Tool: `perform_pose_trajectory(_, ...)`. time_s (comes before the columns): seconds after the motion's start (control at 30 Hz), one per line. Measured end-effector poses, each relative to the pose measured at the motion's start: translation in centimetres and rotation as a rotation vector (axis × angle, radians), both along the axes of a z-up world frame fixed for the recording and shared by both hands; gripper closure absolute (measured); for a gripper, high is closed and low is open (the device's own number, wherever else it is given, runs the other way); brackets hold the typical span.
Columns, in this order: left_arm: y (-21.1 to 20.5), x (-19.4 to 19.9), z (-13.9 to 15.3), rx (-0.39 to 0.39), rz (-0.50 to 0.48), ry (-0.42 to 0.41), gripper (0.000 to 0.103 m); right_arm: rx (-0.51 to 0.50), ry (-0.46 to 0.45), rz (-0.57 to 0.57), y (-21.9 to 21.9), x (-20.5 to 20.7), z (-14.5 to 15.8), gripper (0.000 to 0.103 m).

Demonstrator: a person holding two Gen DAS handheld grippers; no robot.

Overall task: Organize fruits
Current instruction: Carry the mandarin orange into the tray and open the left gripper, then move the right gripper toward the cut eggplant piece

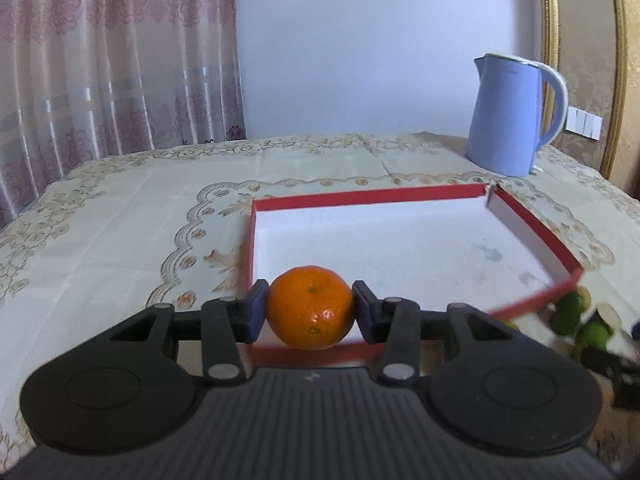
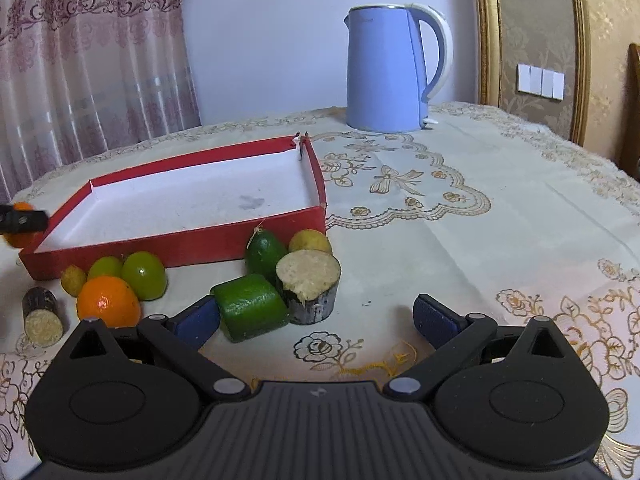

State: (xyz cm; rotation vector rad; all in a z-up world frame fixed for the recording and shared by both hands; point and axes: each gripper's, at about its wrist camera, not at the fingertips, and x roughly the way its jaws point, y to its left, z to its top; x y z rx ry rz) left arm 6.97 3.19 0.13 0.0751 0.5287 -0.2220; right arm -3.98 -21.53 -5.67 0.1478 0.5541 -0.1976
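Note:
My left gripper [image 1: 311,306] is shut on an orange mandarin [image 1: 308,320], its blue pads pressing both sides. It holds the fruit just above the near wall of a red box [image 1: 372,196] with a white inside and nothing in it. The right wrist view shows that mandarin [image 2: 18,240] at the far left, beside the box [image 2: 180,244]. My right gripper [image 2: 318,322] stands open low over the tablecloth, nothing between its fingers. Just beyond it lie a green fruit [image 2: 252,306], a cut cane stump [image 2: 310,284], another orange [image 2: 108,300] and a round green fruit [image 2: 144,274].
A blue kettle [image 2: 384,68] stands at the back of the table behind the box. More fruit lies along the box's front wall: a dark green one [image 2: 264,254], a yellow one [image 2: 310,241], a small yellow one [image 2: 73,279]. A second cane piece [image 2: 42,314] lies at the left.

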Motion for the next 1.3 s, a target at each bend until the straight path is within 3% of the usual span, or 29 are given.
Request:
perform_pose_trajectory(0.5,-3.5,9.4,-1.8,0.062,0.049,0.082,0.062,0.041,-0.012,-0.005,-0.6,-0.1,-0.2,0.0)
perform_pose_trajectory(0.83,-3.8,11.1,-3.5,0.104,0.077,0.109,0.061,0.034,-0.005,0.002,-0.4,0.0,-0.2,0.0)
perform_pose_trajectory(0.9,-4.0,11.1,-3.7,0.127,0.095,0.091,0.041,0.033,-0.005,0.001,-0.4,0.0,-0.2,0.0)
perform_pose_trajectory(1.0,-4.5,10.0,-3.4,0.159,0.102,0.017,0.027,0.033,-0.006,0.002,-0.4,-0.1,-0.2,0.0)
perform_pose_trajectory(1.17,-4.2,7.7,-2.9,0.185,0.141,-0.068,0.02,0.033,-0.006,0.003,-0.4,-0.1,-0.2,0.0)
perform_pose_trajectory(1.3,-1.6,5.8,-1.8,0.109,0.248,-0.12,0.016,0.038,-0.009,0.01,-0.3,0.0,-0.2,0.0)
